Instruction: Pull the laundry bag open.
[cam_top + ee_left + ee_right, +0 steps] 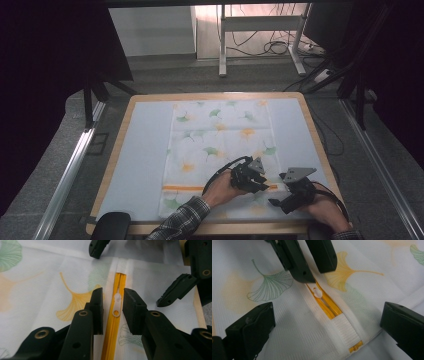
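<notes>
Your left gripper (113, 312) sits low over the ginkgo-print mesh bag (220, 135), its 2 jaws parted narrowly on either side of the white zipper pull (116, 305), not yet pinching it. The pull lies on the orange zipper (113, 327) near the bag's right end. Your right gripper (327, 322) is spread wide, its jaws straddling that zipper end above the fabric, holding nothing. The bag lies flat on the table (135, 150).

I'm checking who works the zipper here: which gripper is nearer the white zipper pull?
Left. The left gripper has its fingers on either side of the white zipper pull, not yet closed on it. The right gripper is open farther along, straddling the zipper's end tab.
</notes>
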### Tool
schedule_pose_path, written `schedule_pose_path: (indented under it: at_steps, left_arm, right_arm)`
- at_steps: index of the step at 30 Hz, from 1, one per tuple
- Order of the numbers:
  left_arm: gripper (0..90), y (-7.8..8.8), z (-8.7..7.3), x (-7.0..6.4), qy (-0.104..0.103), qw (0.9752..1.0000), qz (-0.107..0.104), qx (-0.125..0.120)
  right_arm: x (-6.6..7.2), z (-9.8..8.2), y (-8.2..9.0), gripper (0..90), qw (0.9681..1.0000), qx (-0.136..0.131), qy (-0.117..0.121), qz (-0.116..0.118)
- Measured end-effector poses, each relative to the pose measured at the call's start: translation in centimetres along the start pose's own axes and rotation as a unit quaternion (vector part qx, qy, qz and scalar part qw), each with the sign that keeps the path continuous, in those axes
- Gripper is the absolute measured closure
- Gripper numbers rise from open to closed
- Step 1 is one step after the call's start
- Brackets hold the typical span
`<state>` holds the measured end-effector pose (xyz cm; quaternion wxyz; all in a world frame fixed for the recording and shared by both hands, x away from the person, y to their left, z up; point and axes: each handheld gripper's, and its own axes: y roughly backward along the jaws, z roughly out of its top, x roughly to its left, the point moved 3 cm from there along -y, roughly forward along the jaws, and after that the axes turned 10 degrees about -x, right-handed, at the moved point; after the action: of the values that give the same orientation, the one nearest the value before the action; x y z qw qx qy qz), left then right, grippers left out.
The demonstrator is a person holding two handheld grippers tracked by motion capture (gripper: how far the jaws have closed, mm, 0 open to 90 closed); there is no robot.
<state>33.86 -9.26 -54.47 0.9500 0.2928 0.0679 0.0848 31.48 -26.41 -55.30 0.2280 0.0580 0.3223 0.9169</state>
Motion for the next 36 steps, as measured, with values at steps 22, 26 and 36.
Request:
schedule_pose_path:
  at_steps: [22,26,36]
  left_arm:
    - [73.9,-0.38,0.32,-0.37,-0.037,0.9988,0.028,0.014]
    - [78.9,-0.61,0.28,-0.42,-0.038,0.9991,0.011,0.015]
    - [84.7,-0.57,0.33,-0.79,-0.047,0.9985,0.012,0.024]
  right_arm:
    - [0.02,-0.03,-0.03,0.0,1.0,-0.003,-0.004,-0.003]
    - [0.02,-0.03,-0.05,0.0,1.0,-0.003,-0.004,-0.003]
    - [0.03,-0.02,-0.04,0.0,1.0,-0.003,-0.005,-0.004]
